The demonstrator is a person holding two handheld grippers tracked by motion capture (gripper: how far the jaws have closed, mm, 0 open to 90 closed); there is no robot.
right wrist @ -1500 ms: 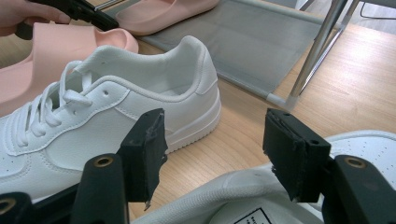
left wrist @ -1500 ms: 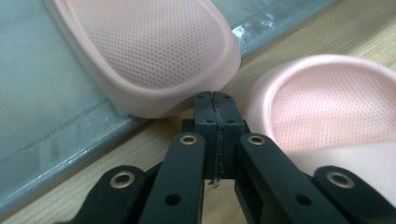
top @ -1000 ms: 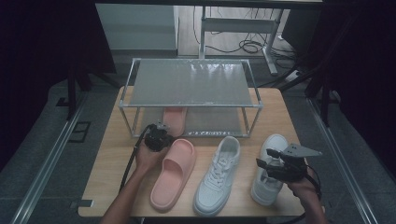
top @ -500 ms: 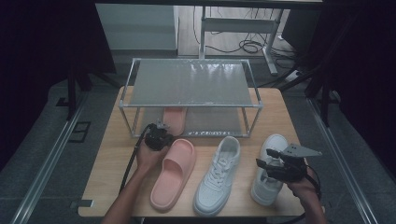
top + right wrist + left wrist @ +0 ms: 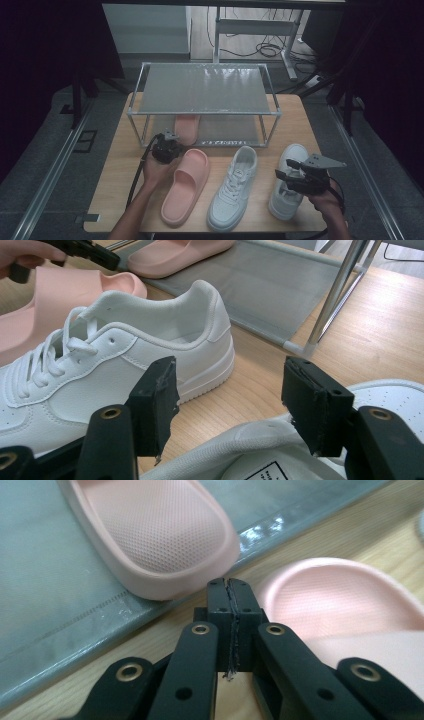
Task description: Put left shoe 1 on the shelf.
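Left tool (image 5: pixel 167 148) beside pink slipper (image 5: pixel 185 185)

We note dim high view, dark surround, glare on rack top shelf (image 5: pixel 205 90); gripper views brighter, near jaws soft-focused.

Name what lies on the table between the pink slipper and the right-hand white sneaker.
The other white sneaker, seen in the high view, between pink slipper and right-hand white sneaker.
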